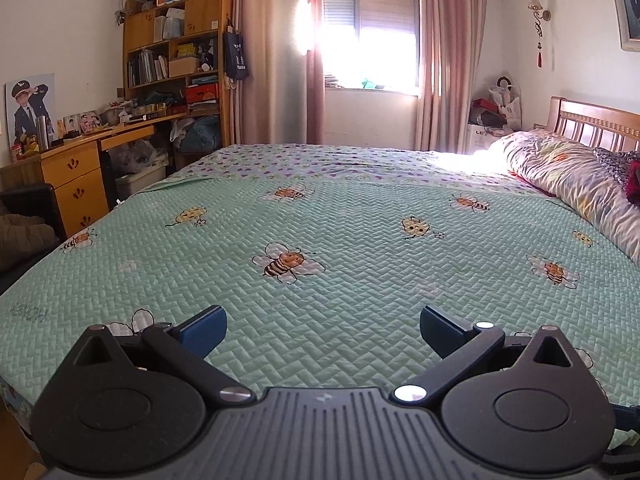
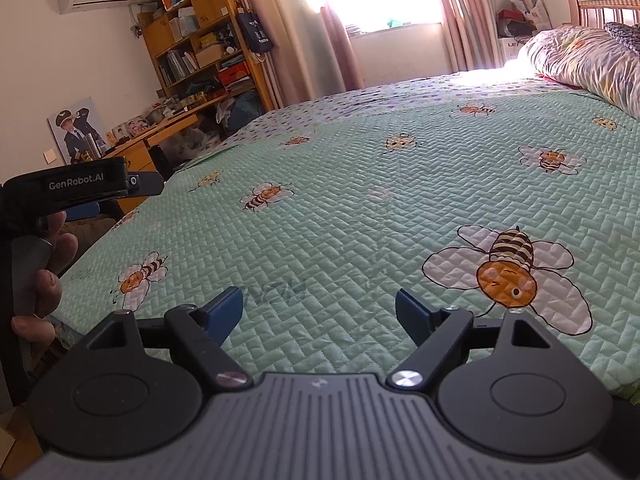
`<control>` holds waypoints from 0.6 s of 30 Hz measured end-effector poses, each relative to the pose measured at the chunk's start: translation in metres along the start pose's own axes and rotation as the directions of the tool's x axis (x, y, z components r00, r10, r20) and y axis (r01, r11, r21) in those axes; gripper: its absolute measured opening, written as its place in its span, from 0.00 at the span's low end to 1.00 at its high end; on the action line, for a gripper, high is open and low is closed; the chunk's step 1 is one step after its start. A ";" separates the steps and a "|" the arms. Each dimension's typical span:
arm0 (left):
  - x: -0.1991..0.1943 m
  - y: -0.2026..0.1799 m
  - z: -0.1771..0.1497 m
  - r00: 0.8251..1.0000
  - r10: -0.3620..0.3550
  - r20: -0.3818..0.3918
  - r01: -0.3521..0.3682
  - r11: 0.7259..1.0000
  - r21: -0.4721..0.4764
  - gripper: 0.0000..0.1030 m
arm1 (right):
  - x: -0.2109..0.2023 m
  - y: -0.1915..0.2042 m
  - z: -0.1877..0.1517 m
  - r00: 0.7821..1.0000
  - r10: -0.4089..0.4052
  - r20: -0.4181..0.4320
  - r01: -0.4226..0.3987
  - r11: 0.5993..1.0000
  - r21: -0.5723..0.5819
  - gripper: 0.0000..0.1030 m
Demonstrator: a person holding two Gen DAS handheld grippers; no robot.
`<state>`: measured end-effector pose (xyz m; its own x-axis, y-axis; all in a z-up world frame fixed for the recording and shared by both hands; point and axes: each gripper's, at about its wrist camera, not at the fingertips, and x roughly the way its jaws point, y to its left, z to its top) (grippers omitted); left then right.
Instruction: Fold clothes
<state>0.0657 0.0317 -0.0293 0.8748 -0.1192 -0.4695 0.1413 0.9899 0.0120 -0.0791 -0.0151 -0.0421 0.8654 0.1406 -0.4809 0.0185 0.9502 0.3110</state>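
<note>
Two claws, left claw (image 1: pixel 323 332) and right claw (image 2: pixel 319 316), hang spread and empty over the bed (image 1: pixel 360 216). No clothes show ahead of either, so neither is nearer.

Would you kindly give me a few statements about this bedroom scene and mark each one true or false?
1. The right tool is open with nothing between its fingers. True.
2. The left tool grips a shirt. False: it is open and empty.
3. The bedspread shows bees. True.
4. A folded garment lies in the middle of the bedspread. False: no clothing is visible there.
5. A rolled quilt lies by the headboard. True.
</note>
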 end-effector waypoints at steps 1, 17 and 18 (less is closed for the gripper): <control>0.001 0.000 0.000 1.000 0.006 -0.004 -0.006 1.000 0.002 1.00 | -0.001 0.001 0.001 1.000 0.000 0.002 0.000 1.000 -0.004 0.82; 0.013 -0.004 0.007 0.996 0.054 -0.066 -0.055 0.998 -0.012 1.00 | 0.015 0.013 0.026 0.999 -0.033 -0.002 0.033 0.999 -0.023 0.82; 0.014 -0.004 0.007 0.996 0.056 -0.067 -0.057 0.998 -0.009 1.00 | 0.016 0.014 0.025 0.999 -0.032 -0.006 0.032 0.999 -0.027 0.82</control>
<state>0.0807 0.0254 -0.0298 0.8485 -0.0581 -0.5259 0.0873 0.9957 0.0308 -0.0520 -0.0065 -0.0250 0.8614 0.1117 -0.4954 0.0327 0.9613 0.2736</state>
